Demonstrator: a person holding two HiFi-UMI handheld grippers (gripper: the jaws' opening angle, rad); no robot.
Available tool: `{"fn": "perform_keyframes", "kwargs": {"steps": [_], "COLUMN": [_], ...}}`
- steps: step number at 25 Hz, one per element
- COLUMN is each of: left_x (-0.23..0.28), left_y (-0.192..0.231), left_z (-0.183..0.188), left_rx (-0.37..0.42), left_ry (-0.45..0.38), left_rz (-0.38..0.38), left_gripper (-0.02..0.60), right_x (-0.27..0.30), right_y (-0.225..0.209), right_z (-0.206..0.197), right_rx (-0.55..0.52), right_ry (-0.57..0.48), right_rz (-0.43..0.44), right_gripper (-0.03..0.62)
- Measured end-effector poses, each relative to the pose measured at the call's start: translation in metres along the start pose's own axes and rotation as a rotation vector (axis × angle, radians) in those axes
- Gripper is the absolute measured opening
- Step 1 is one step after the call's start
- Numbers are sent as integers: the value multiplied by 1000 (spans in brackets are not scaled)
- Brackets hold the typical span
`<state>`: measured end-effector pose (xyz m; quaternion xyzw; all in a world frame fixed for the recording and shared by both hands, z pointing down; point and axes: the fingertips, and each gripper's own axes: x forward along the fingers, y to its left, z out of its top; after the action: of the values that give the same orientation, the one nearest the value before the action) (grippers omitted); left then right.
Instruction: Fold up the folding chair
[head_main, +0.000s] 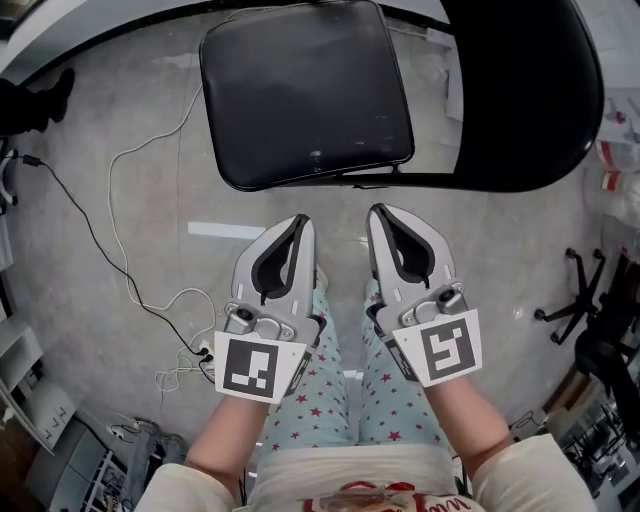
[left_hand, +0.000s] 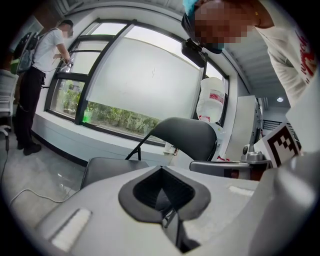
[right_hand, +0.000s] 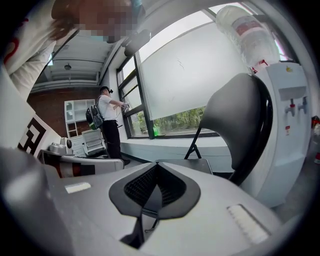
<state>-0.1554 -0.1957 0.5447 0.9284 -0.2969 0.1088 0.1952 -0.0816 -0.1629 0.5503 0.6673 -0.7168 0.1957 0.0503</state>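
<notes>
Head view: chair unfolded at top center; left tool and right tool side by side below seat, both jaws together, empty.

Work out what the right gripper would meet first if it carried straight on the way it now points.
Probably the front edge of the folding chair's seat, straight ahead of the right gripper; the backrest sits off to the right. Depth is unclear.
</notes>
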Motion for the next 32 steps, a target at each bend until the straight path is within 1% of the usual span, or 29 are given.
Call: {"fn": "perform_keyframes", "kwargs": {"steps": [4,6,9,11,13,16,22,27,32], "left_x": [6,7,10,12,15,20,24,26,28], "left_y": [2,3,5,6,6,8,14,21,27], "left_z": [-12,-17,-21,-23,-26,-30,-37,-42,-48], "left_rx": [-8,-11,-10,-9,-10,-6,-4,-10,-11], "left_ry": [12,18,24,27,31,37,53,66,78], "left_rz": [-3,-2,-3,-8,-13,-11,-5,7,10], "left_gripper": [0,0,0,0,1,0,1,1,0], "right_x": [1,1,2,1,2,4,13,29,44], "right_y": [-12,-18,-28,-34,-40,-50,-71,-82,-92], "right_z": [-21,-33,-49,-59,-71,-86,-89,-89,-97], "right_rx": [18,41,62,63,68,122,169,190,228], "right_ry": [7,27,58,79,106,132,116,107,113], "right_rz": [-31,-51,-93,-124,-151,-181,-229,-241,-253], "right_gripper": [35,103,157,242,303,349,374,382,368]}}
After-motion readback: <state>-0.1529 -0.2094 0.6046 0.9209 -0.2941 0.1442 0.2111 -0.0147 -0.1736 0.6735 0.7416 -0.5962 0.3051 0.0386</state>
